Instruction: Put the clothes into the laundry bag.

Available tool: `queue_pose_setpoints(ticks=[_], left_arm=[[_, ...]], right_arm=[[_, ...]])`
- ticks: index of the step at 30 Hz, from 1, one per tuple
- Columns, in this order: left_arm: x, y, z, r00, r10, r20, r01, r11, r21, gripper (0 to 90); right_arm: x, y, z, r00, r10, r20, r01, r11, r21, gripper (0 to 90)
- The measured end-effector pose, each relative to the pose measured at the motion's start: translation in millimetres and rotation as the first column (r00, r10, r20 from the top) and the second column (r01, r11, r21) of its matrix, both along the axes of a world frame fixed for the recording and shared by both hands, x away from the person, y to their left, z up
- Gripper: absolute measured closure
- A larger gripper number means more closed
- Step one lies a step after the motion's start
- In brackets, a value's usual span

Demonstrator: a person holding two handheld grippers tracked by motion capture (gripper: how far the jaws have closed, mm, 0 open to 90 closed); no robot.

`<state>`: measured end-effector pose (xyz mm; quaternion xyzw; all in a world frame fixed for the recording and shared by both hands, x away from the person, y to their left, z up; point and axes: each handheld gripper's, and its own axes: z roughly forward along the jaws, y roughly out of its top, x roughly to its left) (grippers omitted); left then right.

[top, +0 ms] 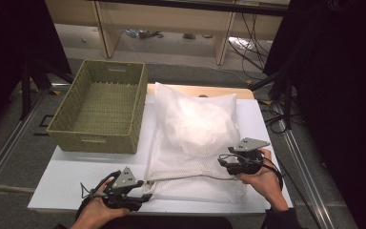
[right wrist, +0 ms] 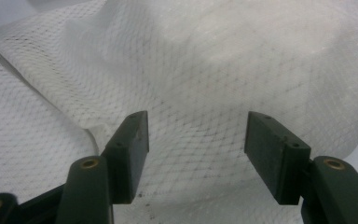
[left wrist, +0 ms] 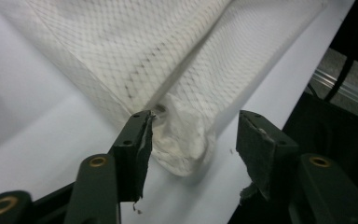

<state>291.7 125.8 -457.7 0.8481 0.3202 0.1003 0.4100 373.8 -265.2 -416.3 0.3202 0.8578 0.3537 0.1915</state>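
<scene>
A white mesh bag (top: 195, 138) with a bulky white bundle inside lies lengthwise on the white table (top: 76, 176). My left gripper (top: 146, 192) sits at the bag's near left corner, held by a hand at the table's front edge. In the left gripper view the jaws of this gripper (left wrist: 193, 135) stand open, and the crumpled corner of the bag (left wrist: 182, 140) lies between them against the left pad. My right gripper (top: 224, 161) is at the bag's right side. Its jaws (right wrist: 196, 135) are open just above the mesh (right wrist: 214, 70), with nothing pinched.
A woven green basket (top: 57, 119) stands empty at the table's far left, close beside the bag. The table's right edge (top: 276, 157) runs near my right hand. Dark stands and cables flank the table, with shelving on the floor beyond.
</scene>
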Motion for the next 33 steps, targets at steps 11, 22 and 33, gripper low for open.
queue_pose_setpoints(ticks=[11,22,33], left_arm=[[3.4,12.0,8.8,0.9912,0.121,0.055,-0.114,0.988,-0.103,32.6],[5.2,20.6,9.4,0.9876,0.146,0.057,-0.137,0.9801,-0.144,22.3],[0.0,21.0,6.8,0.9923,0.113,0.05,-0.107,0.9876,-0.114,15.8]], right_arm=[[-10.8,4.6,5.4,0.9999,0.001,0.011,-0.002,0.995,0.1,32.6],[-28.7,6.9,-3.1,0.9991,-0.02,-0.037,0.025,0.989,0.149,27.8],[-51.4,3.4,-13.0,0.999,-0.026,-0.036,0.032,0.986,0.162,21.1]])
